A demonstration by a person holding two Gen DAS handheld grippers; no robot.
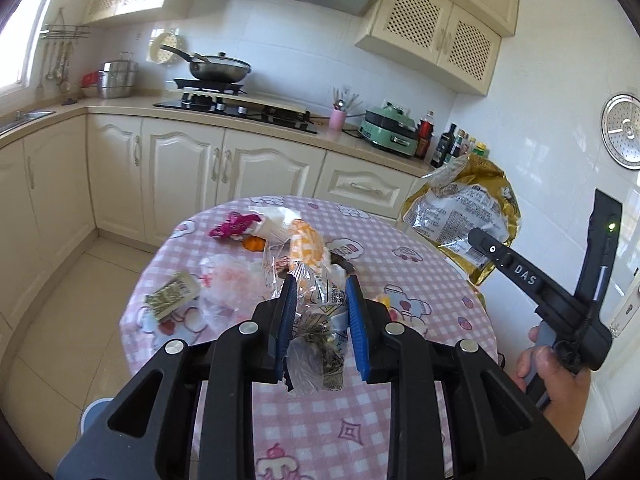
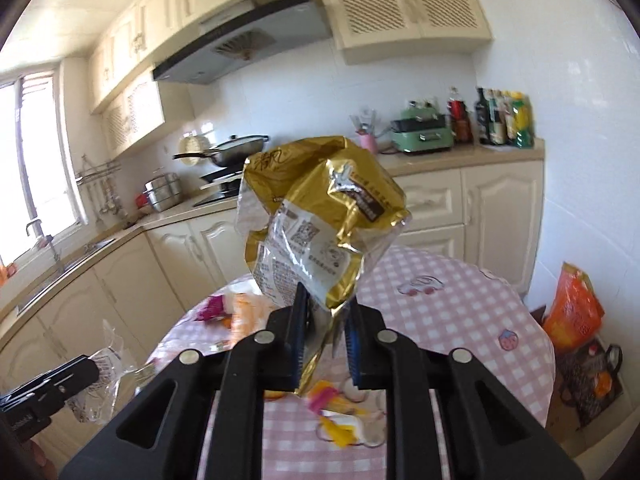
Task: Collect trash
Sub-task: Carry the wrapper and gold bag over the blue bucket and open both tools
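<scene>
Gold snack bag (image 2: 320,216) clenched in our R gripper (image 2: 326,344), clear wrapper (image 1: 316,316) clamped in L gripper (image 1: 322,320); we'd carry both steady to bin w/o loosening.

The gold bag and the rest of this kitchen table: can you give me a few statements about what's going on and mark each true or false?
1. The right gripper is clamped on a gold bag. True.
2. The left gripper is empty. False: it holds a clear plastic wrapper.
3. The tablecloth is pink checked. True.
4. The gold bag lies flat on the table. False: it is lifted above it.
5. A pink wrapper lies on the far side of the table. True.
</scene>
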